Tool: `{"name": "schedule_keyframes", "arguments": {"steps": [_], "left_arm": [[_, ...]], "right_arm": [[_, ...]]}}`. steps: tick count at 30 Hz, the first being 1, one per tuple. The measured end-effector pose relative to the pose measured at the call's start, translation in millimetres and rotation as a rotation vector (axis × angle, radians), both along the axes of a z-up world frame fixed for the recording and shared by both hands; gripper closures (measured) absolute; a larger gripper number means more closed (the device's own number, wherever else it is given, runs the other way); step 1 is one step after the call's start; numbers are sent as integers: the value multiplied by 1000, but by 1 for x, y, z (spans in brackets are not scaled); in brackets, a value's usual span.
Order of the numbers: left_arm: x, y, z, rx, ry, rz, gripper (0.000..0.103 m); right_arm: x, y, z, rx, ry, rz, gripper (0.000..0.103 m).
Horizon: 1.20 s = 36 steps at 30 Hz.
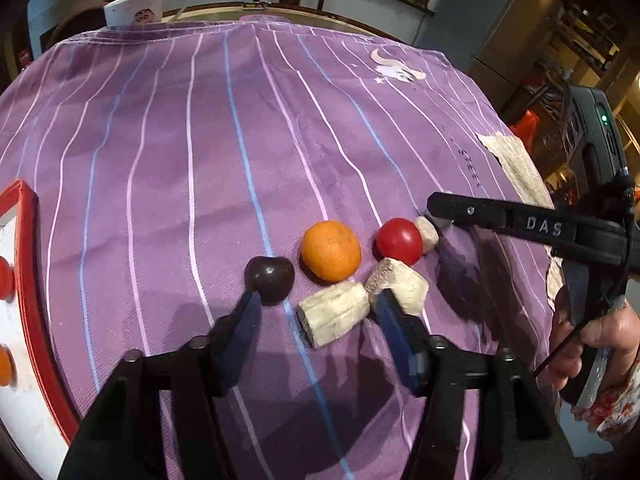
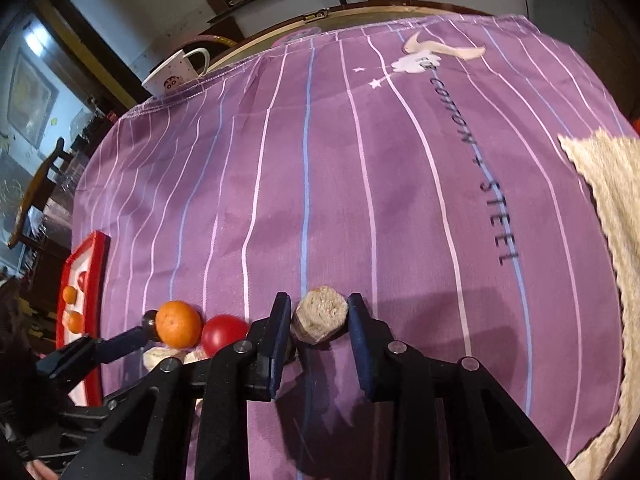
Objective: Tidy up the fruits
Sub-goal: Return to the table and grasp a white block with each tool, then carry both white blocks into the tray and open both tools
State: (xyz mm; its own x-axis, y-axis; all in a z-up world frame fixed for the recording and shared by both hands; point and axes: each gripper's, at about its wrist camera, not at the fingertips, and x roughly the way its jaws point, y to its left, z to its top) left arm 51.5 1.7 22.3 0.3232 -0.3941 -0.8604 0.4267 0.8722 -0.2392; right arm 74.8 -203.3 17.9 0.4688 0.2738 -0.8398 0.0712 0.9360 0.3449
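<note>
On the purple striped cloth (image 1: 240,152) lie a dark plum (image 1: 270,280), an orange (image 1: 330,251), a red tomato-like fruit (image 1: 399,241) and pale cut stalk pieces (image 1: 334,314). My left gripper (image 1: 316,312) is open, its jaws on either side of one pale piece, the left tip touching the plum. My right gripper (image 2: 319,316) is shut on another pale stalk piece (image 2: 320,314) right of the red fruit (image 2: 223,334); it also shows in the left wrist view (image 1: 434,220). The orange (image 2: 178,324) lies left of it.
A red-rimmed white tray (image 1: 28,280) with small orange and red fruits sits at the left edge, also in the right wrist view (image 2: 96,264). A white mug (image 1: 136,6) stands at the far edge. A woven beige mat (image 2: 612,216) lies at the right.
</note>
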Motion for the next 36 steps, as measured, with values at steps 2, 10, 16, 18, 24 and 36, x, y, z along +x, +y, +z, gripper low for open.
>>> {"name": "schedule_keyframes", "arguments": {"steps": [2,10,16,18,24,36], "left_arm": [[-3,5,-1,-17,17,-20,61],[-4,3,-2,18,-3,-88,68],[4,-16,-4,53,-50,-150,60],[10,-13,-7,20,-11,-137,63],[-1,-13,-6,-17,7,-94,77],[-32,61,26,-69,-13,68,77]], "right_arm": [[-4,-3,0,19,5,-10,72],[-19,2,6,14,-3,3,72],[-27,7,9,16,-7,10,72],[-29,9,9,17,-7,14,72],[-37,18,14,-4,-18,34,76],[-53,0,39,-51,-97,-45,78]]}}
